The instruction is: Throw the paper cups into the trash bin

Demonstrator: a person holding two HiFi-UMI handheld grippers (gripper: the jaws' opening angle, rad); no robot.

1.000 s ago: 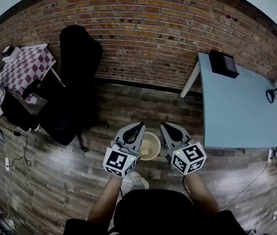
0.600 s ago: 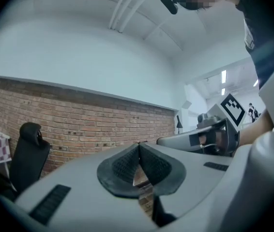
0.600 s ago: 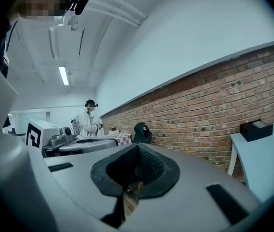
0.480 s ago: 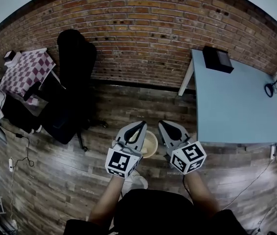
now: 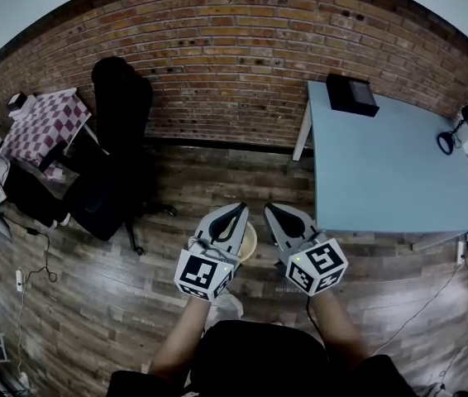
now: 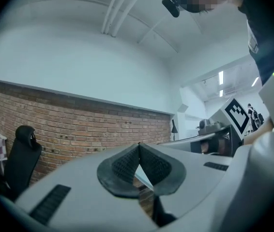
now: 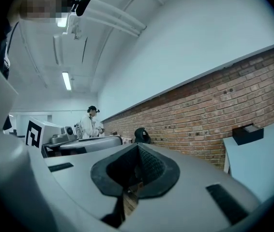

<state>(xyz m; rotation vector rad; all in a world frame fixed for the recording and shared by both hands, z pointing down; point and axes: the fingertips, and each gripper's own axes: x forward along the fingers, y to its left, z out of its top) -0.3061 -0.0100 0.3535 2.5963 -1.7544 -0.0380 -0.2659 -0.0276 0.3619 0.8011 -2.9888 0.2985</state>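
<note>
Trash bin (image 5: 251, 240) shows between the left gripper (image 5: 239, 211) and right gripper (image 5: 270, 211), whose jaws are pressed together, holding nothing.

Tally by kind
Two tongs, the left tongs (image 5: 242, 208) and right tongs (image 5: 269, 208); one bin (image 5: 250, 242); one blue surface (image 5: 383, 164); one black chair (image 5: 118, 139); one black box (image 5: 351, 95).

The wood-plank floor (image 5: 217, 172) bears a trash bin (image 5: 250, 242), a black office chair (image 5: 118, 139) and a pale blue table (image 5: 383, 172) holding a black box (image 5: 351, 95).
</note>
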